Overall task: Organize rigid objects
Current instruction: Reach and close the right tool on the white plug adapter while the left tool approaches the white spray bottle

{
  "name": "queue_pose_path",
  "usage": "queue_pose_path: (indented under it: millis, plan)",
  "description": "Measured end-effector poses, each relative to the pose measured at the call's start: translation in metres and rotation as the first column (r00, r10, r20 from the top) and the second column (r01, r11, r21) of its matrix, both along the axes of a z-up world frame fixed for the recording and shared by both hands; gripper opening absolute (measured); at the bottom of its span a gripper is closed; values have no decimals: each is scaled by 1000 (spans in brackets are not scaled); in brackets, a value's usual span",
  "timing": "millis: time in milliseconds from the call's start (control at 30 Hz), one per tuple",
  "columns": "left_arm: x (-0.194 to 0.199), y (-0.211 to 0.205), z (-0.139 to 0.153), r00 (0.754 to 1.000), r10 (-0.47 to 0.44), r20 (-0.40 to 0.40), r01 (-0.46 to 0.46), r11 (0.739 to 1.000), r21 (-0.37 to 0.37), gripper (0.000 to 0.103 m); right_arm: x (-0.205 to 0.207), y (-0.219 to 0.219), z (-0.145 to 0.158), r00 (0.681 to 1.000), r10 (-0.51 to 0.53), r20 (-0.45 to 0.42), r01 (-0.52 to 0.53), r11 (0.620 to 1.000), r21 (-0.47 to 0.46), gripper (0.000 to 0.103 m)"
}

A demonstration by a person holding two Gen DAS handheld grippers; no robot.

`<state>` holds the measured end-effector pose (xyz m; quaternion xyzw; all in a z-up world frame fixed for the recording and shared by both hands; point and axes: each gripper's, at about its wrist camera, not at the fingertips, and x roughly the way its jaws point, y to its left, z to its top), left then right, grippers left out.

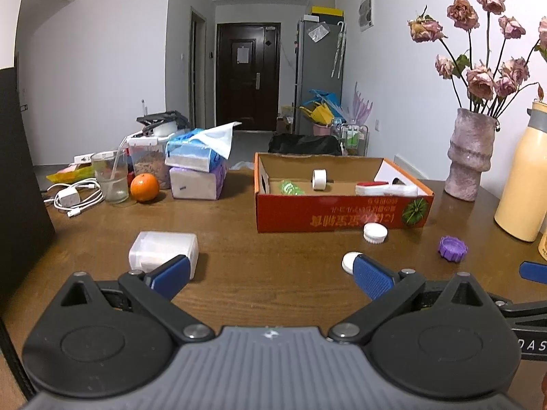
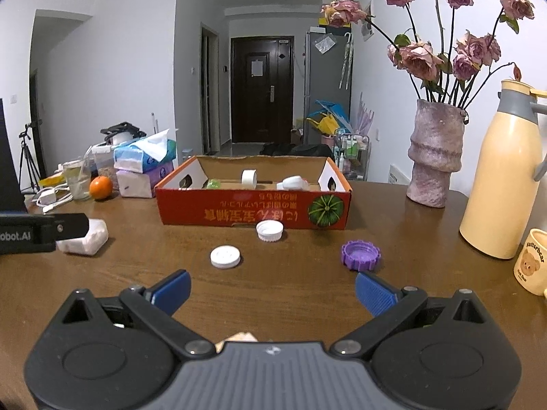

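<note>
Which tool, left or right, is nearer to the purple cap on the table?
Right. The right tool sits open just behind the purple cap, the cap ahead of its right-hand finger. The left tool is off to the cap's left, nearer the white box.

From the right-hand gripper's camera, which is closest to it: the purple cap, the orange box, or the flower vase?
1. Purple cap, just ahead of the right gripper, toward its right finger.
2. Orange cardboard box, farther back, centre.
3. Pink vase, far right, a little beyond the box front.

Even, soft indoor light, faint shadows, sharp focus, strong fisheye bending with dark corners.
</note>
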<state>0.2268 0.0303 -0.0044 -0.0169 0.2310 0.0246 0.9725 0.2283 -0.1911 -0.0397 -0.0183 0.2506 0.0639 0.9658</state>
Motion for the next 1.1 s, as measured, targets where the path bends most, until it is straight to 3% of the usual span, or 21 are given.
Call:
queue_pose_path:
  millis: [800,1000,1067,1100]
  plan:
    - [-13,-4,-33,996,-4,-87,5,1000,17,103,-11,6,-41,990,72,-118,-75,997,-20,102]
    - [-10,-5,-42,994,-9,-113,11,1000,17,103,0,12,-52,985,95,-143,-99,995,-20,91]
    - [-8,-5,-45,992,-10,-122,12,1000,18,103,3,14,-56,983,107,-148,-111,994,-19,81]
    - [-7,-5,-46,992,-10,-126,13,1000,19,103,5,15,-58,981,115,-156,-120,993,-18,68]
